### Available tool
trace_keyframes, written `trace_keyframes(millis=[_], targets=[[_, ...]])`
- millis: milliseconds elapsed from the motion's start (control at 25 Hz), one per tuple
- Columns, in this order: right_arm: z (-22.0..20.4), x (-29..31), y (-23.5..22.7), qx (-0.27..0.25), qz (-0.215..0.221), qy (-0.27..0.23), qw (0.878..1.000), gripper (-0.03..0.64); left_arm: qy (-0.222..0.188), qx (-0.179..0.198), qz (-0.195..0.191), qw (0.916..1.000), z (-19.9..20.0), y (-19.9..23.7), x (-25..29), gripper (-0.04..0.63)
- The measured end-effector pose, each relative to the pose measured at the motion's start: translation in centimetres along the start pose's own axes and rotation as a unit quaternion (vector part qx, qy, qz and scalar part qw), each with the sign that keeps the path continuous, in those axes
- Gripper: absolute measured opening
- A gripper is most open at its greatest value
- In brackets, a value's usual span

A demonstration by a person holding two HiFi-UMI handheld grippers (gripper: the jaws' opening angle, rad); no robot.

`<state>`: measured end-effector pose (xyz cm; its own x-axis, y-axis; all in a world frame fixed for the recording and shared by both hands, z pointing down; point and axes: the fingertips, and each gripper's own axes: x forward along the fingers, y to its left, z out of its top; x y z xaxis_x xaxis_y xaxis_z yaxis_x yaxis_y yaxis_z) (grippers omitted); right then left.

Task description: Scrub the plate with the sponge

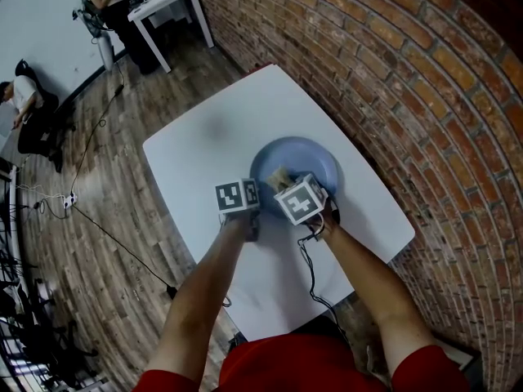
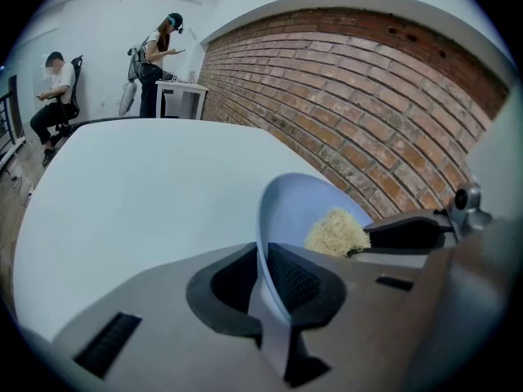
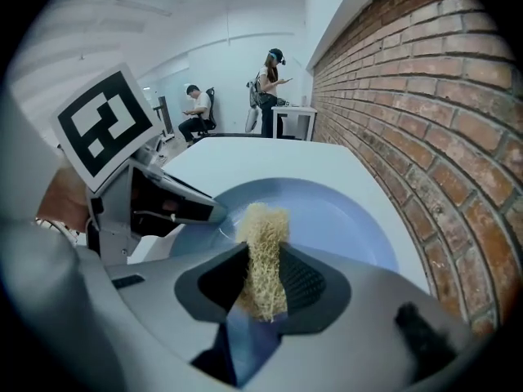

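Clearances, reckoned from the plate (image 1: 317, 155):
- Left of and beyond the plate: bare top of the table (image 1: 204, 149), open passage.
- Plate's near-left rim: blocked by the left gripper (image 2: 265, 282), clamped on the rim.
- Plate's near half: blocked by the right gripper (image 3: 263, 282), clamped on the sponge (image 3: 263, 231).
- Plate's far half: free.
- Right of the plate: narrow table strip, then brick wall (image 1: 409, 80).

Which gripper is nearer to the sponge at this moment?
Right. The right gripper is clamped on the sponge over the plate; the left gripper grips the plate's rim, apart from the sponge.
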<state>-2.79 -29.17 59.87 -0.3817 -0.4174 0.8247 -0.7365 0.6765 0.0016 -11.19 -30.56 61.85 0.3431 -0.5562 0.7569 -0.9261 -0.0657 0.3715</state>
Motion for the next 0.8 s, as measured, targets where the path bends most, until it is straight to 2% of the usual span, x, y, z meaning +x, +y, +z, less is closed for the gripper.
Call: trace_keyframes(millis=[280,480,640,800], targets=[[-2.8,-1.8,-6.6,0.036,-0.053,0.029,0.998,0.120,0.009,-0.018,0.007,0.9998,-0.6,0.0,-0.4,0.049],[-4.0,-2.8,-9.8,0.047,-0.084,0.032,0.995,0.120,0.003,-0.013,0.003,0.9999,-0.3,-0.1,0.1,0.049],[-3.0,-3.3,-7.2,0.052,-0.049,0.005,0.997,0.120,0.006,-0.017,0.012,0.9998,-0.3,0.0,-0.1,0.049],[-1.2,-3.3,-2.2,0.025,-0.011,-0.019,0.999,0.120,0.006,-0.017,0.011,0.9998,-0.3,0.0,-0.2,0.049]])
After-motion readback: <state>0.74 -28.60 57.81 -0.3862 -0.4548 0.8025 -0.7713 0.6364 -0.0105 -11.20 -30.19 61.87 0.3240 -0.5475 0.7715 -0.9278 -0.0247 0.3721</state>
